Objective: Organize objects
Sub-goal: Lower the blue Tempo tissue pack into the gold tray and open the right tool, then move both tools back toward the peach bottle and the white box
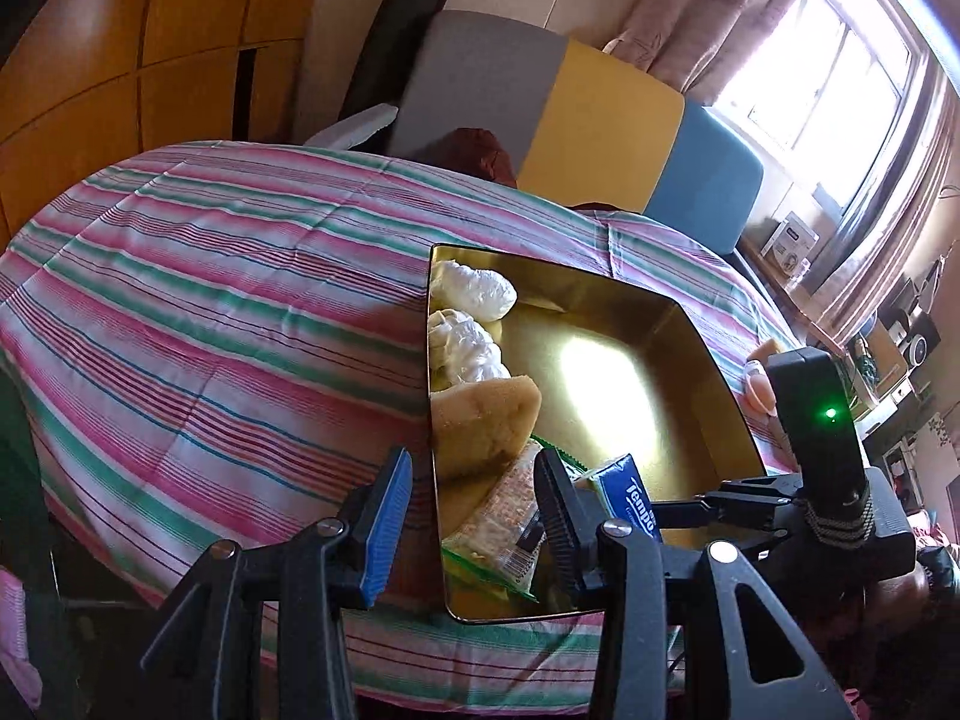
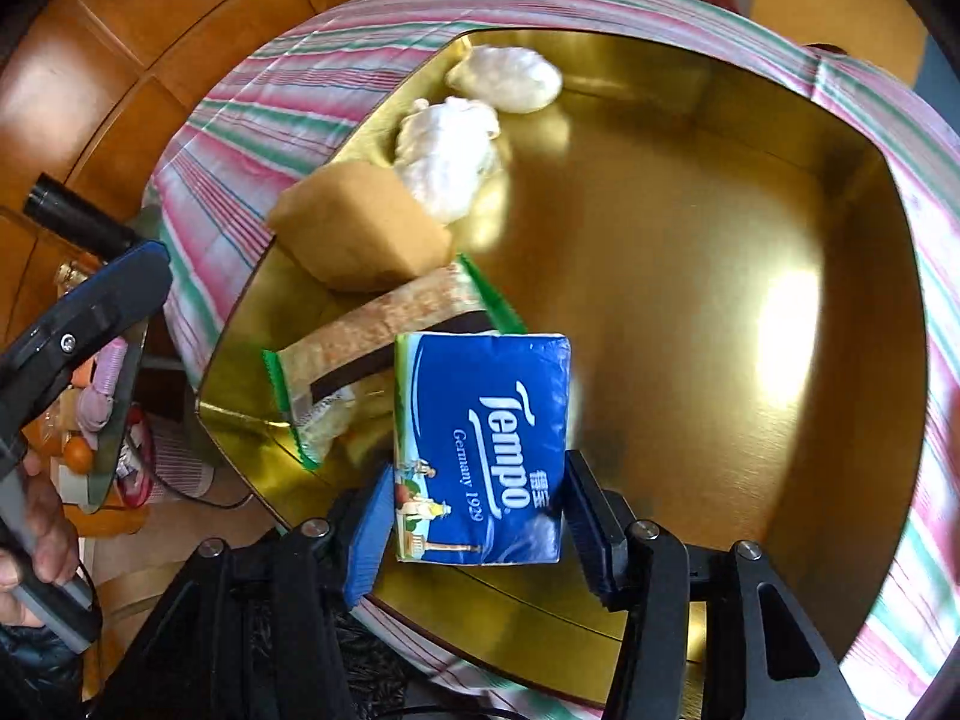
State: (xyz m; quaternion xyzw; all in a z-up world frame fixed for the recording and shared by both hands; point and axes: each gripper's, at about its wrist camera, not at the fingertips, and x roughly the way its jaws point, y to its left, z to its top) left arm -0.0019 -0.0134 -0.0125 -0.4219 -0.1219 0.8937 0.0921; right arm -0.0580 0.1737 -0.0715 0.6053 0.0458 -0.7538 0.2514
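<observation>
That blue soft-plastic Tempo tissue pack (image 2: 480, 450) sits between the right gripper's (image 2: 480, 531) spread fingers over the gold tin tray (image 2: 720, 300); light, squishy, best pinched across its flat sides.

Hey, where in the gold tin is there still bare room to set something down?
The gold tin is bare across its middle and whole right half, between the items and the right wall. It is crowded along the left wall: two white plastic bundles, a tan sponge, a green-edged snack packet and the Tempo tissue pack in front.
</observation>
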